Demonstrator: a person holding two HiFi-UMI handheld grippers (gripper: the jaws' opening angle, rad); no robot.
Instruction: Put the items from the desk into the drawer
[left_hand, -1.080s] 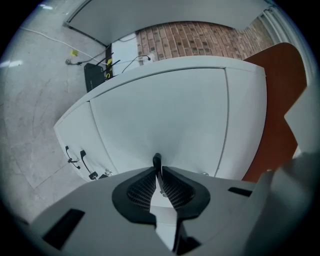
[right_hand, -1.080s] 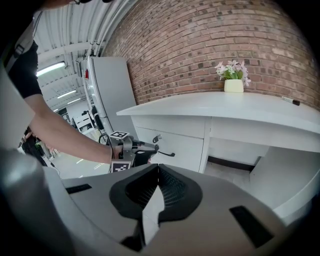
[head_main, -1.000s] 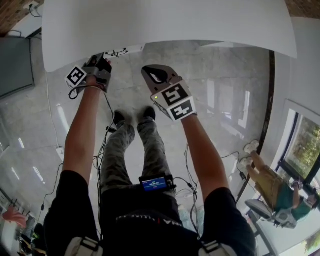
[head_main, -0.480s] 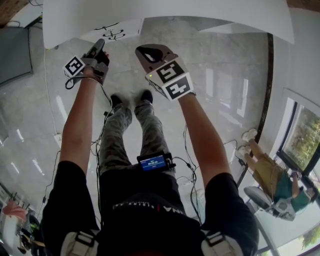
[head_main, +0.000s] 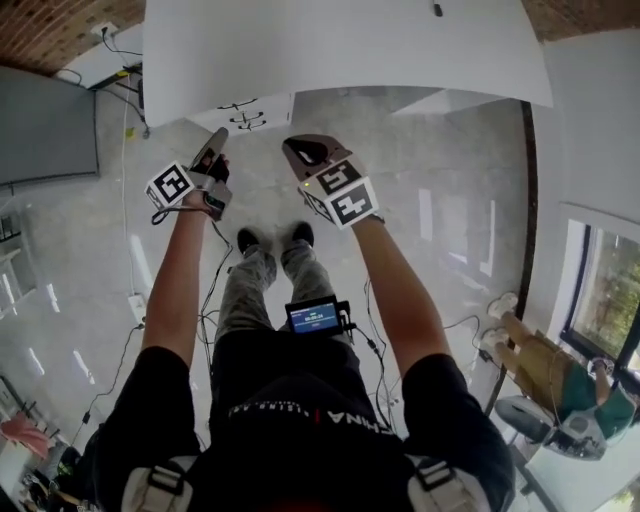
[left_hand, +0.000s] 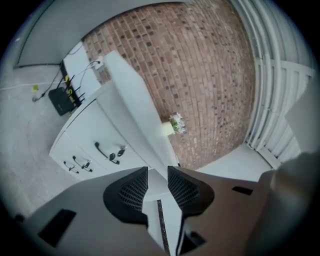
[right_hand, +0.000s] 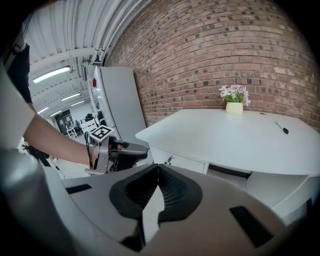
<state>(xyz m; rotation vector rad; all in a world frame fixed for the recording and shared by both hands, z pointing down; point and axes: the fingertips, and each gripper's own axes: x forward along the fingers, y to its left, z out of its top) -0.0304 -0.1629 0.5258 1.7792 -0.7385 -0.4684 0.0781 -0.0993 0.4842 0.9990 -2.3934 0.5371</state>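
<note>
Standing back from the white table (head_main: 350, 60), the person held both claws out over the glossy floor (head_main: 450, 220), short of the table's curved front edge, with bare floor beneath them and to either side. The left claw (left_hand: 157, 172) had its jaws a little apart with nothing between them, and it pointed toward the table's left end. The right claw (right_hand: 158, 167) had its jaws closed tip to tip on nothing and hung just beside the left one, nearer the table's middle. A tall grey cabinet (right_hand: 117, 105) stood off to the left, with a strip of floor between it and the table.

Under the table's left end sat the drawer unit (left_hand: 92, 147). Its white fronts with dark handles looked flush, so nothing of their insides showed. On the tabletop a dark pen (right_hand: 281, 127) lay toward the far right, well apart from both claws. A small pot of flowers (right_hand: 234, 106) stood at the back edge, near the brick wall (right_hand: 225, 45), apart from the pen.
</note>
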